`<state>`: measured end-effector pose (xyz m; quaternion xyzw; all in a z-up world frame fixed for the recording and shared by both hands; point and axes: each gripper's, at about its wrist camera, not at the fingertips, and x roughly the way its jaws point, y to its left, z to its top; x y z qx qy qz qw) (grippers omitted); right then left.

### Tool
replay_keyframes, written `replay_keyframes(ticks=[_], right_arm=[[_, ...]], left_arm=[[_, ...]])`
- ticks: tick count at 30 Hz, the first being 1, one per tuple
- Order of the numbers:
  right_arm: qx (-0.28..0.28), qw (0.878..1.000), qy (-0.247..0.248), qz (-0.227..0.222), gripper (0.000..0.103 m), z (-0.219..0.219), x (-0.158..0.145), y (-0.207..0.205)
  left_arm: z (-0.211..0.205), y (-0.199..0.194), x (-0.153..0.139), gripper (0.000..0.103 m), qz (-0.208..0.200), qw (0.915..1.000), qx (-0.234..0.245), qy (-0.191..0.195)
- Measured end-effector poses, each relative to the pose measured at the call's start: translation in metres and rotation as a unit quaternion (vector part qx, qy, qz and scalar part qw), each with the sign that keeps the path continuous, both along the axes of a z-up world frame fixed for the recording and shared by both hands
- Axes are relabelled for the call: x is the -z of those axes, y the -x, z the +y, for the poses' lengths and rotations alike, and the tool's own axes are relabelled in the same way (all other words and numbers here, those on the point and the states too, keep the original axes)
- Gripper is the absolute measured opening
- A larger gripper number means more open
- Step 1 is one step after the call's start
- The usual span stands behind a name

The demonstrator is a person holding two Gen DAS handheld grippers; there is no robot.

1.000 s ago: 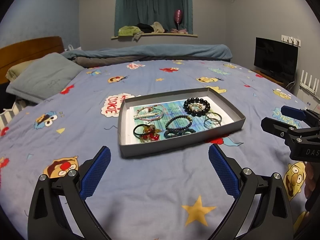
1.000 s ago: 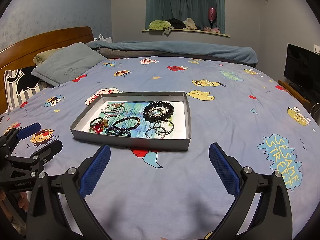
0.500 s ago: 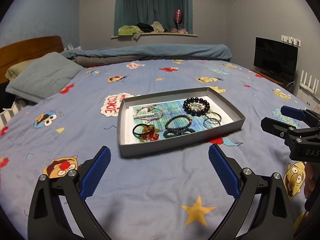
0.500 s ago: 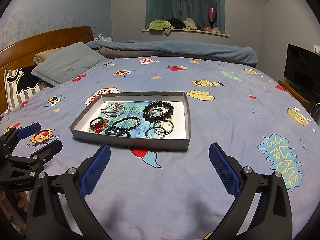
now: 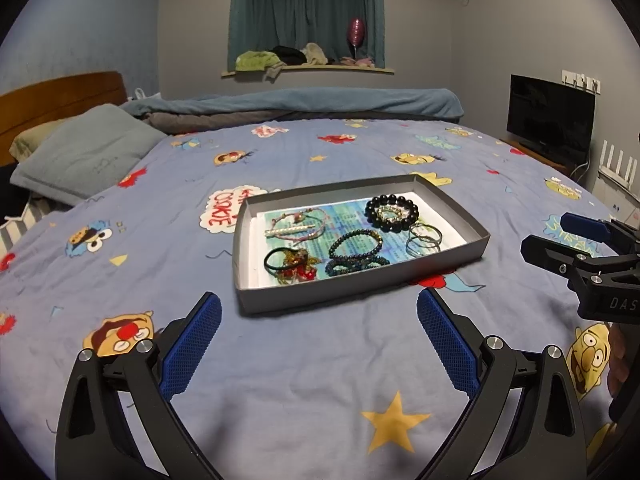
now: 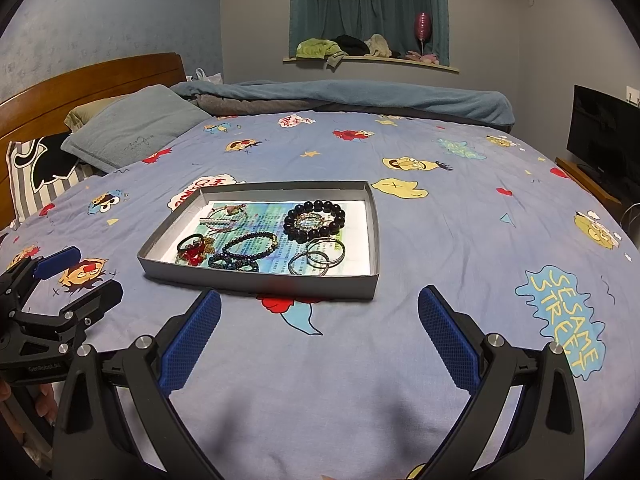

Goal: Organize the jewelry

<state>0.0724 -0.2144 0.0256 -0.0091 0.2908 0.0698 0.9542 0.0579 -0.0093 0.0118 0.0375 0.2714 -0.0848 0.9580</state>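
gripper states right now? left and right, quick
Left gripper: open, empty, short of the tray.
Right gripper: open, empty, also short of the tray.

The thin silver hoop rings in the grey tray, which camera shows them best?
The right wrist view: the thin silver hoop rings lie nearer, overlapping loops distinct. In the left wrist view the same rings sit farther off, looking smaller.

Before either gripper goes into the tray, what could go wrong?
1. The dark bead bracelets lie touching each other, so the fingers may lift more than one.
2. The thin metal rings overlap and lie flat on the paper; they look likely to slip out of a pinch.
3. The shallow grey tray sits on the soft bedsheet and could tip or slide if its wall is pressed.
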Motion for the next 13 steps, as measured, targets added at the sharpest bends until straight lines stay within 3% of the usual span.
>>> replay_keyframes(ticks=[5,13], right_arm=[[0.000,1.000,-0.001,0.001,0.097,-0.001,0.001,0.000],[0.004,1.000,-0.008,0.013,0.097,-0.007,0.007,-0.004]], left_arm=[[0.000,0.000,-0.003,0.097,-0.014,0.9998,-0.012,-0.010],[0.016,-0.014,0.003,0.097,0.023,0.9995,-0.017,0.016]])
